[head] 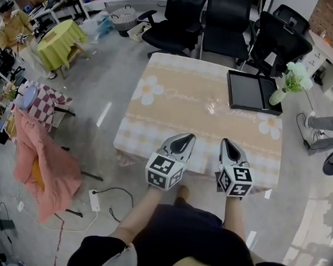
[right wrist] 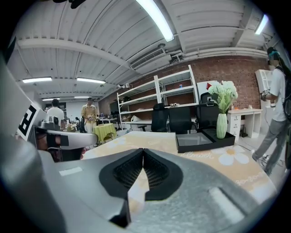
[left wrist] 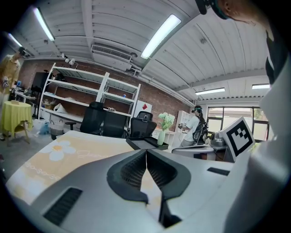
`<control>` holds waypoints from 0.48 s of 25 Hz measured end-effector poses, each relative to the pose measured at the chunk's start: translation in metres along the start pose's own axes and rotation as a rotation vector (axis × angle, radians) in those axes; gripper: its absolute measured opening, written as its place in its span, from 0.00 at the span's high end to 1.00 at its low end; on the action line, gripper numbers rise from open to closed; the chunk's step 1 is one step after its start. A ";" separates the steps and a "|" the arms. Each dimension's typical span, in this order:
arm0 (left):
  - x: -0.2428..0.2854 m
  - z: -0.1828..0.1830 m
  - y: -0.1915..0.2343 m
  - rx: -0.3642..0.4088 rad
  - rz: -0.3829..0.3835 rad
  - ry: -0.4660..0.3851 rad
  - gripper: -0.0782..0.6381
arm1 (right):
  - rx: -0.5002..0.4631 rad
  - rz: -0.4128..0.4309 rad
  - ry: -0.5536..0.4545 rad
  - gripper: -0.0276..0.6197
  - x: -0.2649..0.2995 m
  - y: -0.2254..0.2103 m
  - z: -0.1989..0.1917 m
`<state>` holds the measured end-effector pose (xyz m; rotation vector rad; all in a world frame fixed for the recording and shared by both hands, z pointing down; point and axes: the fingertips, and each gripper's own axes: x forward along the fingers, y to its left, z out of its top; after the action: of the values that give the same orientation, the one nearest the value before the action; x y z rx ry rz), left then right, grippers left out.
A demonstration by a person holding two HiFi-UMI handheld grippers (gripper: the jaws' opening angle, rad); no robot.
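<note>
- at the near edge of the surface (head: 182, 114), which is spread with a pale checked cloth printed with daisies, both tongs hover side by side just above the cloth, apart from each other.
- left tongs (head: 183, 139): clenched, with the ribbed pads meeting at their tips and nothing between them. only cloth shows through the small gap lower down.
- right tongs (head: 226, 143): likewise clenched on nothing, pads pressed tip to tip and aimed across the cloth.
- the nearest thing to handle is the black tray (head: 250, 91). it lies flat toward the far right corner of the surface, well apart from both tongs, and looks bare inside.
- a pale vase (head: 276, 97) of white-green flowers stands upright at the tray's right end. whether it sits in the tray or just beside it i cannot tell.
- dark office chairs (head: 181, 20) crowd the far side of the surface.
- judgement: this reads as a poised, empty-handed stage, with nothing grasped or touched. any grasp from here would call for the pads to part first, then a long reach forward and to the right. the right tongs are the closer to the tray.
</note>
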<state>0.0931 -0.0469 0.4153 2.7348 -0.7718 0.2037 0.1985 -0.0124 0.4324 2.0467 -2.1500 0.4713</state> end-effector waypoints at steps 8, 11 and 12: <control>0.021 0.006 0.015 -0.012 0.042 -0.024 0.87 | -0.029 0.054 -0.001 0.95 0.029 -0.011 0.011; 0.024 0.005 0.018 -0.013 0.054 -0.028 0.87 | -0.036 0.059 -0.003 0.95 0.034 -0.014 0.012; 0.025 0.005 0.019 -0.013 0.056 -0.028 0.87 | -0.039 0.061 -0.005 0.95 0.034 -0.014 0.012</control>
<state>0.1044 -0.0762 0.4203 2.7115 -0.8553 0.1722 0.2118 -0.0493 0.4334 1.9689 -2.2124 0.4289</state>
